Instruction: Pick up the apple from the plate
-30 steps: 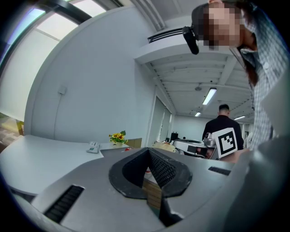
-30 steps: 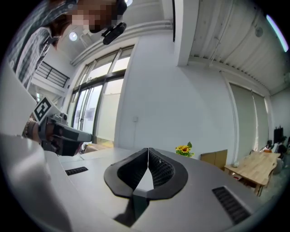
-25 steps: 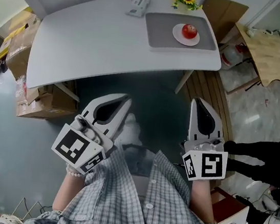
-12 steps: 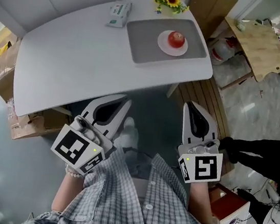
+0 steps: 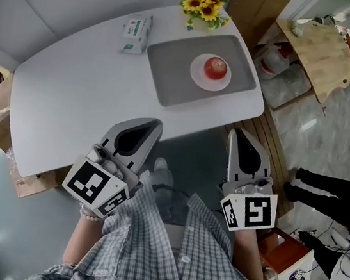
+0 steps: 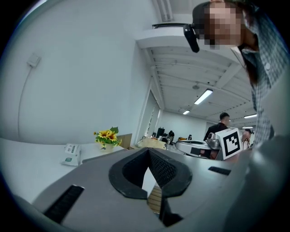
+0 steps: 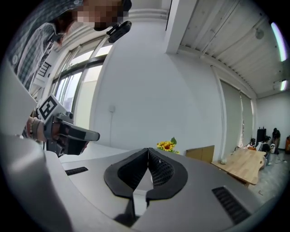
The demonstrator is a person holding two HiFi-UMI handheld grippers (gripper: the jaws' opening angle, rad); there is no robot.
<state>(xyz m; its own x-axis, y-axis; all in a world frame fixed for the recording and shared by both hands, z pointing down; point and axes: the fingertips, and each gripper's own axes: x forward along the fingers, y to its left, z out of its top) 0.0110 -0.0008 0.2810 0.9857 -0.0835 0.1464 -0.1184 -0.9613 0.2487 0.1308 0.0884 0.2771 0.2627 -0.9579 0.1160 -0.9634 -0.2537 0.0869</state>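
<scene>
we judge the apple [image 5: 216,66] to be firm and fairly light, with a smooth, rounded skin that can slip or roll if it is pinched off-centre. a moderate squeeze should not crush it, though a hard one may bruise it. the best hold looks to be across its widest part, one jaw on each side, coming down from above. the white plate [image 5: 198,78] under it seems light and may slide on the grey tray [image 5: 164,76], so we would lift straight up rather than drag.

the apple sits in the middle of the plate, on the tray, on the bench [image 5: 77,103]. it lies well ahead of the right gripper [image 5: 237,132] and a little to its left. from the left gripper [image 5: 157,122] it is ahead and off to the right. both grippers are well apart from it, held close to our body and short of the tray. beyond the apple from the grippers stand sunflowers [image 5: 202,3], and a tissue pack [image 5: 136,32] lies far ahead of the left gripper.

each gripper has its jaws together, tips meeting, with nothing between them. neither gripper view shows the apple. we think the reach has not yet begun, and the right gripper looks the nearer one to make it.
</scene>
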